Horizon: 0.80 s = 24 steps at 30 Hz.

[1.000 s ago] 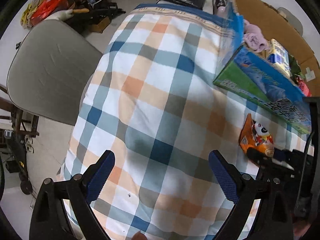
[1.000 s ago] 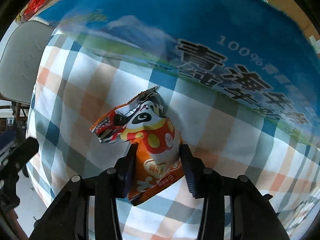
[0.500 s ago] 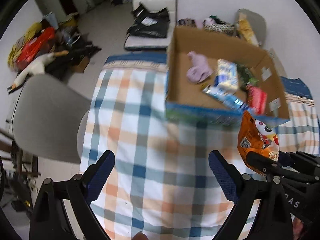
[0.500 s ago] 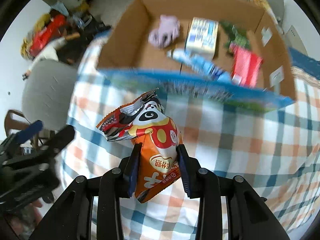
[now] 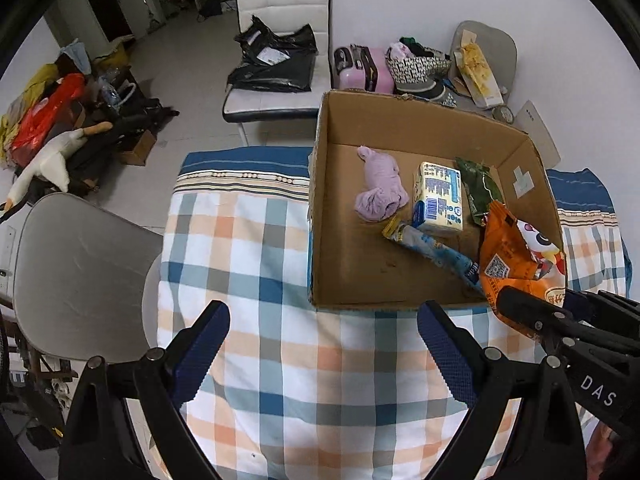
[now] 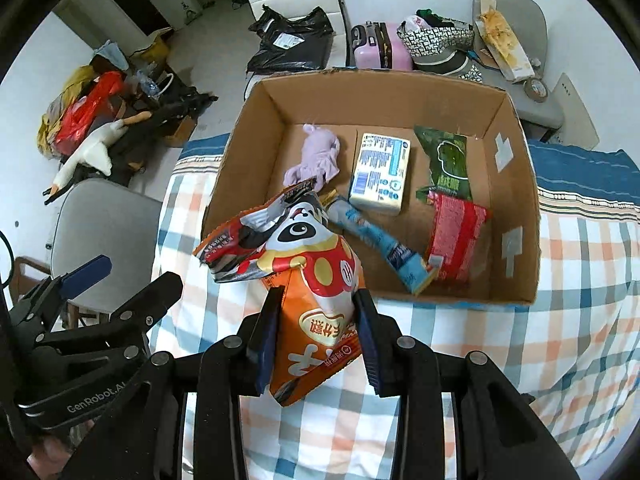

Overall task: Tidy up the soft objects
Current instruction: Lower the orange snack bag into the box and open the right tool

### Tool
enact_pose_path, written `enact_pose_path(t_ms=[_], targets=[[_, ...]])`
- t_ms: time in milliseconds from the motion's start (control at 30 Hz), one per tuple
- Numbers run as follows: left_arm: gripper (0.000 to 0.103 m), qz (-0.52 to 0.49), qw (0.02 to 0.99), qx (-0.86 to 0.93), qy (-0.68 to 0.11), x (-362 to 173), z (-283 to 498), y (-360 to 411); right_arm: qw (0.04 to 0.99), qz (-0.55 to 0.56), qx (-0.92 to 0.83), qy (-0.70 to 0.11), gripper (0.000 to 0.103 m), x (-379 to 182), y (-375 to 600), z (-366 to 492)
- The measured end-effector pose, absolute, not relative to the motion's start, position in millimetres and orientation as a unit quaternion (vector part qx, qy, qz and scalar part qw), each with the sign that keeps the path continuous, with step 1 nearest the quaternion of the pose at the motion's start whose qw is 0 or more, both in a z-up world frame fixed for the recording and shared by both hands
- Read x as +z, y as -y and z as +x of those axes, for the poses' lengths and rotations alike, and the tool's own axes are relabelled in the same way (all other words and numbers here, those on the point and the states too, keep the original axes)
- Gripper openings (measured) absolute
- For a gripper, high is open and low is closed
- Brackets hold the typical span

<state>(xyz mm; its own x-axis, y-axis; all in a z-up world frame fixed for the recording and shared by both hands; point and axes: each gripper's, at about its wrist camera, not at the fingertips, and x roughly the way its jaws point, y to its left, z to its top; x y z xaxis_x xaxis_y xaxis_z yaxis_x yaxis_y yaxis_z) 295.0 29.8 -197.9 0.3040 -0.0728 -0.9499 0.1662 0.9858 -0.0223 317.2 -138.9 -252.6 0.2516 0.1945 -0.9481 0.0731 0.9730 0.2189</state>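
I have the checked cloth [image 5: 280, 360] spread under everything, covering the table so the goods sit on something soft. On it stands the cardboard box [image 6: 516, 184], open at the top, the place where I judge the soft things are being gathered. Inside it lie a lilac cloth bundle [image 6: 318, 154], a pale tissue pack [image 6: 380, 174], a green packet [image 6: 446, 164], a red packet [image 6: 454, 236] and a long blue tube [image 6: 376, 244] slanting across the floor of the box.

My right gripper [image 6: 316, 328] is clenched on the lower part of the orange snack bag [image 6: 316, 280], pinching it from both sides so the puffed top stands free above the fingers. The bag hangs in the air at the box's near wall, its crumpled top leaning over the rim, not yet inside; I reckon it goes in next.

My left gripper [image 5: 324, 344] is spread wide and holds nothing, hovering over bare cloth just short of the box.
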Motion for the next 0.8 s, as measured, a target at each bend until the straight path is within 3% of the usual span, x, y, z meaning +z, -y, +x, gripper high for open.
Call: enact_pose_path(t_ms=[800], targets=[[0.096,0.025,0.765,-0.071,-0.640,-247,342,-49,0.687,0.112,0.060,-0.715,0.039,-334,117,417]])
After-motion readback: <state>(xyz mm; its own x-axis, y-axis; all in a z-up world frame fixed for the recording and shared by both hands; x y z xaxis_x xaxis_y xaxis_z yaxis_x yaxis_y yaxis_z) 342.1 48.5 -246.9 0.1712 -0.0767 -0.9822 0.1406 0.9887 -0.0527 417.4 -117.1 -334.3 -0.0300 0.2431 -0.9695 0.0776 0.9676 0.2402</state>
